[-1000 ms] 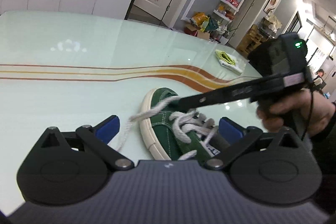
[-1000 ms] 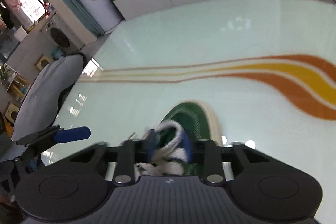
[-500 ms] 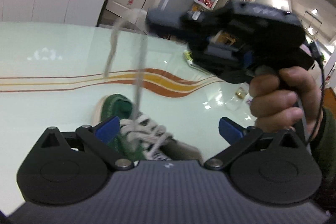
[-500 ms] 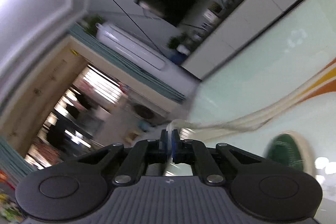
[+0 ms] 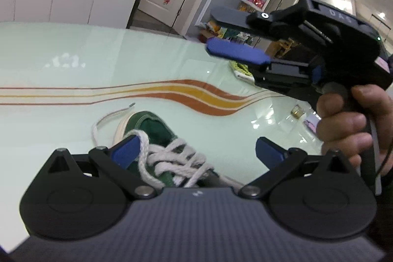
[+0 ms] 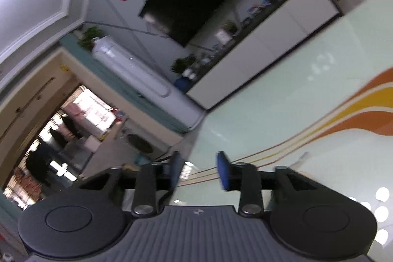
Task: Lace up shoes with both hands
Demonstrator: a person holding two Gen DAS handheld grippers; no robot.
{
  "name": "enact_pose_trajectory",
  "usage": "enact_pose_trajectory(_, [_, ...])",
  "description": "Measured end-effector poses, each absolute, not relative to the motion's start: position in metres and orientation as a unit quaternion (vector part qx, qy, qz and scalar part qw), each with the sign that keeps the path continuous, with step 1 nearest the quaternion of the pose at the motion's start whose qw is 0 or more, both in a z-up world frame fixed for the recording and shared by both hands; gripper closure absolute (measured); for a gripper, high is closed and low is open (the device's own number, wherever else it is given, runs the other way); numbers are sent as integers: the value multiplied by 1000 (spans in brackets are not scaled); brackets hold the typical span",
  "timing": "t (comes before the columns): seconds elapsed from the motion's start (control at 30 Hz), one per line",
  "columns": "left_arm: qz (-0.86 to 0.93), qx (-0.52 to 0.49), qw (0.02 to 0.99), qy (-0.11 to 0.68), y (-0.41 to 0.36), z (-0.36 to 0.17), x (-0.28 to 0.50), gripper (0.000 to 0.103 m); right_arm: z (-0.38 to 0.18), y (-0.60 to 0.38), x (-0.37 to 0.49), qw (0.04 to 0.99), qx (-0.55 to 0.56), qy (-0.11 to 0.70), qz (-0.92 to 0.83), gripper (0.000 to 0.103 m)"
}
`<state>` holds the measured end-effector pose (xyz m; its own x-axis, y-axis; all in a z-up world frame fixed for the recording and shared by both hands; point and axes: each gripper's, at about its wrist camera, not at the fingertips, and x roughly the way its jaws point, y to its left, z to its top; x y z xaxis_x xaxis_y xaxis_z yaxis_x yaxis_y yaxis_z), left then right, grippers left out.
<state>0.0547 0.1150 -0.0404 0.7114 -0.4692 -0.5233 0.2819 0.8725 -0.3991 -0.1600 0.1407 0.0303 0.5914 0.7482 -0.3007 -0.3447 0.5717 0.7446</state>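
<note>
Both claws empty, lace lying loose on the table

The free lace end [image 5: 111, 114] curls off left of the toe; the green shoe [image 5: 149, 129] sits under the left gripper [image 5: 196, 151], jaws wide — seemingly framing the white lacing [image 5: 172, 158] for a fresh grab. Right gripper [image 5: 229, 34] is raised above the table [image 5: 61, 127], parted, holding nothing — probably clearing space.

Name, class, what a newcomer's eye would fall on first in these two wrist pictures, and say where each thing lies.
First comes the green shoe low in the left wrist view, its white lace criss-crossed and one loose end trailing onto the pale glass table. Above it at the right, a hand holds the right gripper, open with nothing in it. The left gripper is open too, straddling the laces.
</note>
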Motion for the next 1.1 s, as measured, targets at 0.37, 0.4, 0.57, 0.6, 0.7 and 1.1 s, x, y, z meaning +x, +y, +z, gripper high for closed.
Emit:
enact_pose_trajectory(0.37, [-79,-172,932,309,161,-33,43,0,-2,149,-125,843,302,414,162,18])
enact_pose_trajectory(0.4, [-65,-176,932,311,166,-33,42,0,-4,156,-116,840,297,427,153,17])
enact_pose_trajectory(0.57, [-2,-225,912,344,198,-34,43,0,-22,198,-71,814,259,506,120,28])
enact_pose_trajectory(0.6, [-2,-233,910,344,203,-33,42,0,-25,206,-64,810,247,520,115,36])
enact_pose_trajectory(0.7, [3,-249,907,338,214,-29,36,0,-32,243,-47,808,152,556,121,66])
enact_pose_trajectory(1.1, [37,-302,898,319,243,-32,27,0,-38,329,-65,727,-336,479,360,63])
